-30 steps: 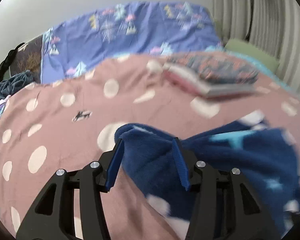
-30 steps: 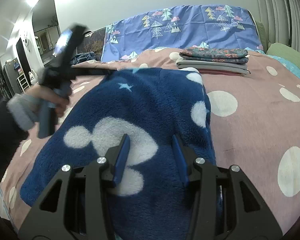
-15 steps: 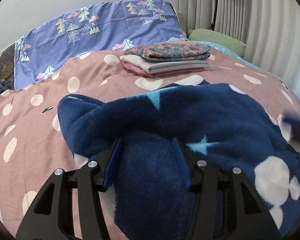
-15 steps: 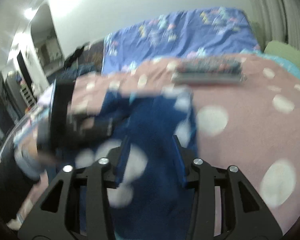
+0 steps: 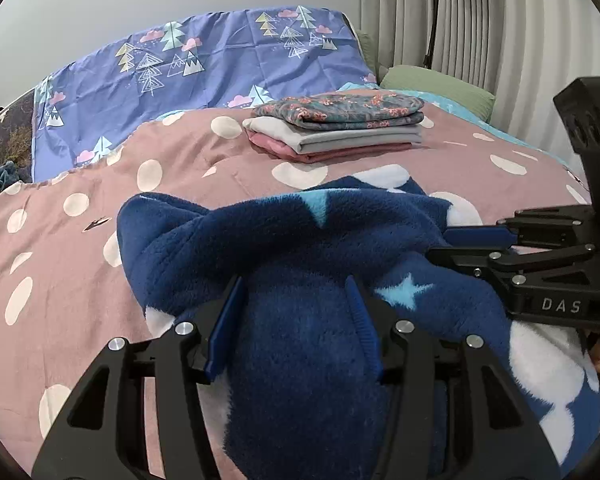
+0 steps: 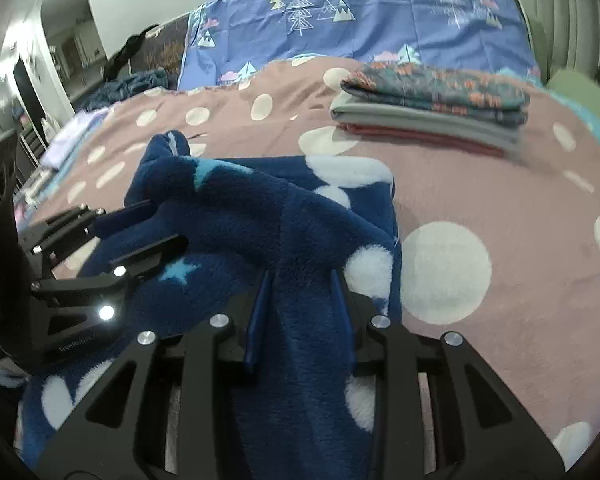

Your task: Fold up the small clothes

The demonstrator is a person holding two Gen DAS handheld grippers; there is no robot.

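A dark blue fleece garment (image 5: 300, 232) (image 6: 260, 208) with white dots and pale stars lies bunched on the bed. My left gripper (image 5: 295, 284) (image 6: 164, 224) is shut on a thick fold of it near the garment's left edge. My right gripper (image 6: 300, 276) (image 5: 440, 245) has a ridge of the same fleece filling the gap between its blue pads, and its jaws are closing on it. The two grippers stand close together, with the fleece humped up between them. The cloth under the fold is hidden.
A stack of three folded clothes (image 5: 336, 128) (image 6: 432, 108) sits farther back on the pink dotted bedspread (image 5: 80, 240) (image 6: 500, 208). Behind it are a purple tree-print sheet (image 5: 220, 68), a green pillow (image 5: 436, 88) and a pleated curtain (image 5: 500, 32).
My right gripper slid sideways over the fleece toward the left one and its jaws narrowed on a ridge. My left gripper carried its fold over the garment, then held still.
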